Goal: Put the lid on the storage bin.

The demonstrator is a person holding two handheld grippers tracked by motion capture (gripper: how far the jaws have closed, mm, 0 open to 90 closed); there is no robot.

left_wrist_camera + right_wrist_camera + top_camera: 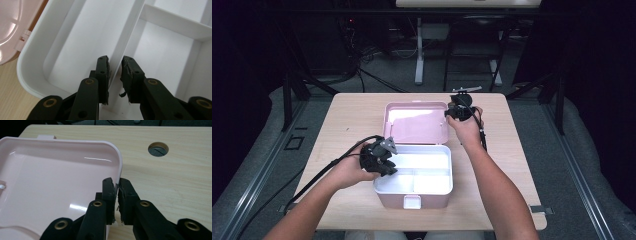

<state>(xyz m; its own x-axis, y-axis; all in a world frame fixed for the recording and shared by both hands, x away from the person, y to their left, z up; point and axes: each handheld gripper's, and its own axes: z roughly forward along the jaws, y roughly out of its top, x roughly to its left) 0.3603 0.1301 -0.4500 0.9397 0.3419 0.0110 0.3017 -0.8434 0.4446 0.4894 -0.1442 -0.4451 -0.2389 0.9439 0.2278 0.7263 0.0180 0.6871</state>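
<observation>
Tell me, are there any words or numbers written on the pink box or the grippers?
None: no word, number or sign can be read here.
Pink plastic lid: plain and glossy, no label.
White plastic divided tray: blank.
Light wooden table: bare grain and a round hole, no print.
Black left gripper and black right gripper: no markings.

Items I noted: lid (50, 182), pink glossy plastic; tray (82, 45), white smooth plastic; table (175, 175), pale matt wood-grain; my pads (126, 75), black, frayed rubber.
</observation>
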